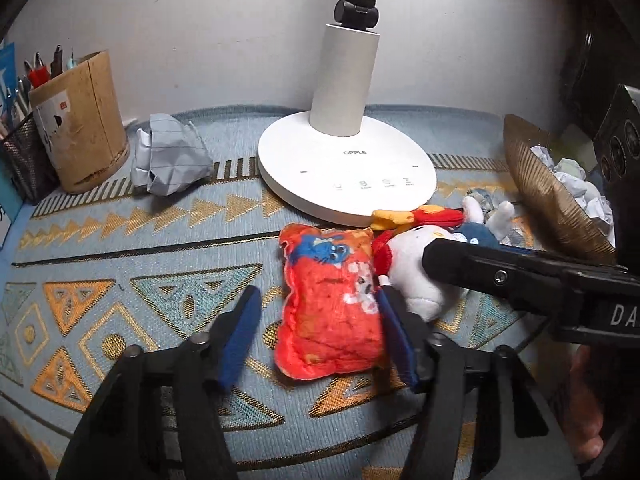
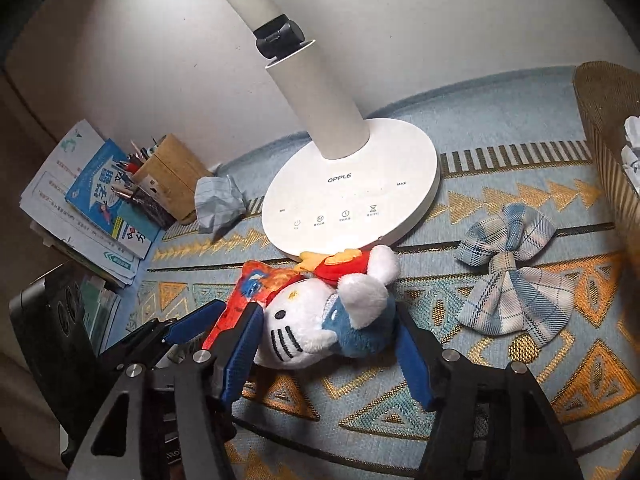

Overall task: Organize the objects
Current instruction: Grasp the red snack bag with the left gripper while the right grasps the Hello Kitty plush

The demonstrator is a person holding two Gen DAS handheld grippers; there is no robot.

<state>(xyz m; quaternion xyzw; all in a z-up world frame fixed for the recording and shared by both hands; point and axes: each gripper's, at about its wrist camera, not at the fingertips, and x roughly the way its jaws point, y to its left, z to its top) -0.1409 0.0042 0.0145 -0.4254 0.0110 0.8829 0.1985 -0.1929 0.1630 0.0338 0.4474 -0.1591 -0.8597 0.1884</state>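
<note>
A red plush pillow (image 1: 332, 312) lies on the patterned mat (image 1: 120, 248) in front of the lamp. My left gripper (image 1: 318, 336) is open around it. The right blue pad (image 1: 396, 340) touches the pillow's edge, while the left pad (image 1: 240, 332) stands clear of it. Beside the pillow lies a white cat plush (image 2: 304, 324) with a red bow and blue body. My right gripper (image 2: 326, 354) is open astride this plush, its blue pads close against both sides without squeezing it. In the left wrist view one right finger (image 1: 460, 264) crosses the plush (image 1: 416, 280).
A white lamp base (image 2: 352, 196) stands just behind the toys. Crumpled paper (image 1: 168, 156), a pen holder (image 1: 80, 120) and stacked books (image 2: 88, 200) sit at the left. A plaid bow (image 2: 512, 280) lies at the right, near a woven basket (image 1: 552, 200) holding paper balls.
</note>
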